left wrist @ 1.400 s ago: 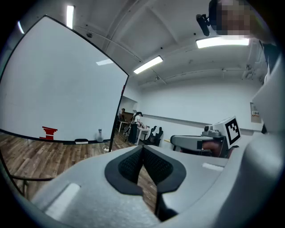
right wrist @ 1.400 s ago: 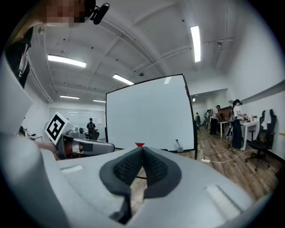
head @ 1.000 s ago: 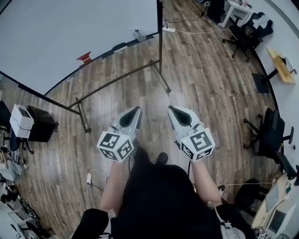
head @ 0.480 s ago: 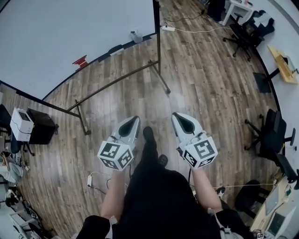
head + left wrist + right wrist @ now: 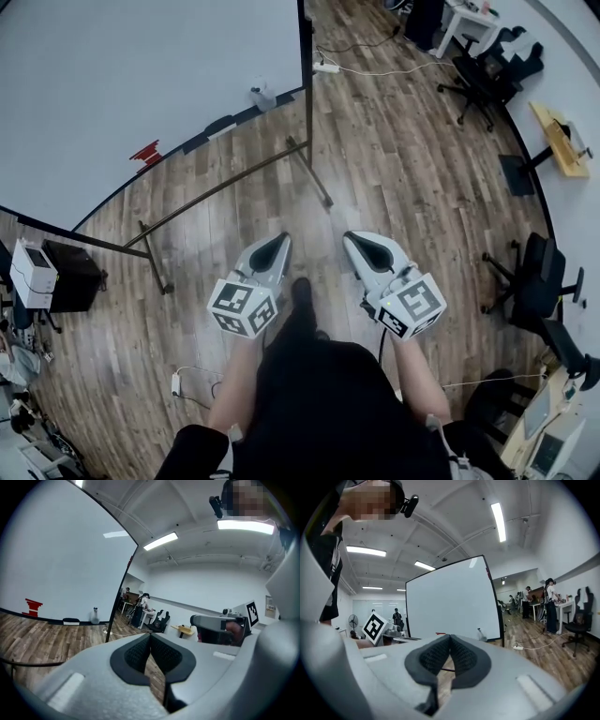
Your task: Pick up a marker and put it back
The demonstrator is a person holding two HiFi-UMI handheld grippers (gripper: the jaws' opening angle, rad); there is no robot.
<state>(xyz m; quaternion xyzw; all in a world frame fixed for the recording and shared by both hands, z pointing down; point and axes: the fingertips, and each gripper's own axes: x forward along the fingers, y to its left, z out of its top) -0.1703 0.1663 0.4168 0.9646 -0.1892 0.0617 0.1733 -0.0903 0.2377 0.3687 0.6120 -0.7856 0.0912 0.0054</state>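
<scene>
Wood-plank floor [image 5: 403,178] of an open office, with a whiteboard [image 5: 141,66] on a metal stand ahead and to the left of the person; along its ledge [image 5: 187,142] sit a small red item [image 5: 145,153], a black block [image 5: 220,125] and a pale bottle [image 5: 261,94]; no marker can be made out for certain, though the red item is the likeliest candidate, too small to confirm. Left gripper [image 5: 278,240] and right gripper [image 5: 351,240] are held side by side before the person's body, pointing forward; each has its jaws pressed together with nothing between them. Governing relation: the ledge lies well apart from both grippers, forward and leftward; the left gripper is the nearer; anything on the ledge probably lies lengthwise along it, so the jaws would need to open and straddle it across the ledge line.
</scene>
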